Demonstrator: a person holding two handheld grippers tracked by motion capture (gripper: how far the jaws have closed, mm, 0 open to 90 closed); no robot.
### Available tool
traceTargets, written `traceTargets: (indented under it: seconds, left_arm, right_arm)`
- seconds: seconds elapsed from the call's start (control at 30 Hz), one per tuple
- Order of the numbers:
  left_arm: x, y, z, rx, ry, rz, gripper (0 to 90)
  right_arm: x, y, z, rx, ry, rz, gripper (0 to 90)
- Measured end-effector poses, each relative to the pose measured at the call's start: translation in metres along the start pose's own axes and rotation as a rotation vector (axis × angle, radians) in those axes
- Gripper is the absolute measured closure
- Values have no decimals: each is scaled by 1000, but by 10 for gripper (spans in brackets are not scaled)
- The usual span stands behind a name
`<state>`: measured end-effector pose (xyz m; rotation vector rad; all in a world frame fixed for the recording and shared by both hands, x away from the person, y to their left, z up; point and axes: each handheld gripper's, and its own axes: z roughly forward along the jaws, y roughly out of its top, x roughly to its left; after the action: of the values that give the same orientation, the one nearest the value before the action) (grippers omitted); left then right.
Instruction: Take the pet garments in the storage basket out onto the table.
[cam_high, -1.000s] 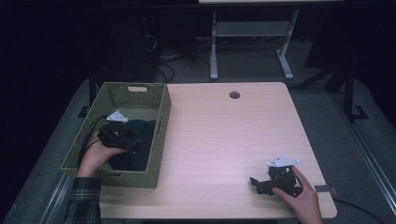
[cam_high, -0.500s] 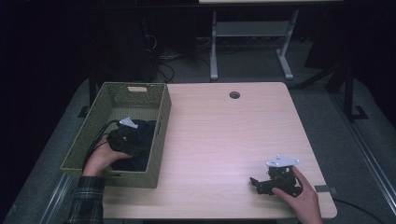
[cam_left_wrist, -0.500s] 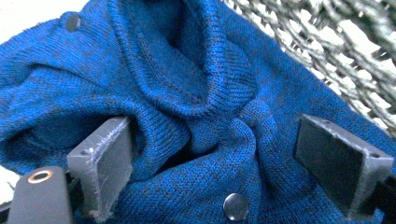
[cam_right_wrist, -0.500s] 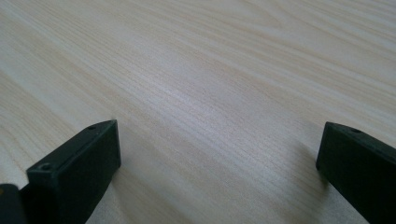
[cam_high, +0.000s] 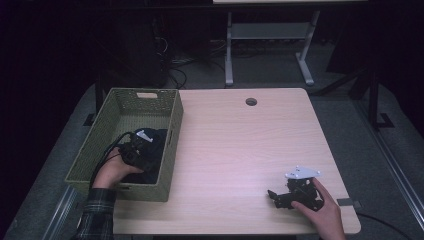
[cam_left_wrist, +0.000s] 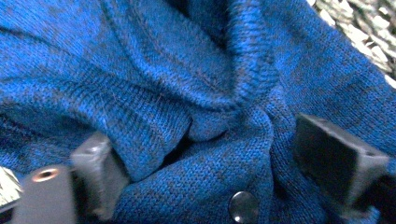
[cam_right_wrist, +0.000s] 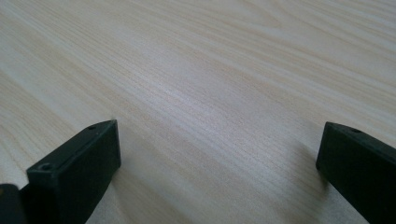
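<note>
Down inside the basket (cam_high: 170, 131), the left tongs (cam_left_wrist: 205, 168) have sunk onto the blue sweater (cam_left_wrist: 187, 84), jaws just closing around a fold, not yet pinching, while the right tongs (cam_right_wrist: 219, 154) rest wide open on the worktop (cam_high: 240, 145).

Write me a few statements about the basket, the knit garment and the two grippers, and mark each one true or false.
1. The blue knit garment lies inside the woven basket. True.
2. The left gripper has its jaws around folds of the garment. True; they have just been closing.
3. The right gripper holds a cup. False: open, over the bare table.
4. The basket stands at the table's right edge. False: left edge.
</note>
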<state>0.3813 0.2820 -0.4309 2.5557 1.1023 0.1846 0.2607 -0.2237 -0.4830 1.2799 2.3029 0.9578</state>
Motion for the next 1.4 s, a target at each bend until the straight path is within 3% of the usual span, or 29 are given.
traceTargets:
  seconds: [0.07,0.13,0.23,0.3,0.4,0.93,1.23,1.4]
  left_arm:
    - [1,-1,-3,-1,-18,-20,393]
    - [3,-1,-7,-1,-47,-26,609]
    - [5,1,-11,6,-70,-50,682]
    - [8,0,-17,-28,-89,-80,690]
    - [12,-2,-28,-117,-114,-122,693]
    - [23,-11,-74,-448,-134,-198,687]
    - [21,-14,-98,-600,-110,-201,689]
    - [14,-12,-112,-645,-93,-182,689]
  right_arm:
    - [0,0,0,0,0,0,0]
    - [0,0,0,0,0,0,0]
    - [0,0,0,0,0,0,0]
    - [0,0,0,0,0,0,0]
    - [0,0,0,0,0,-1,0]
    - [0,0,0,0,0,0,0]
    - [0,0,0,0,0,-2,0]
    - [0,0,0,0,0,-1,0]
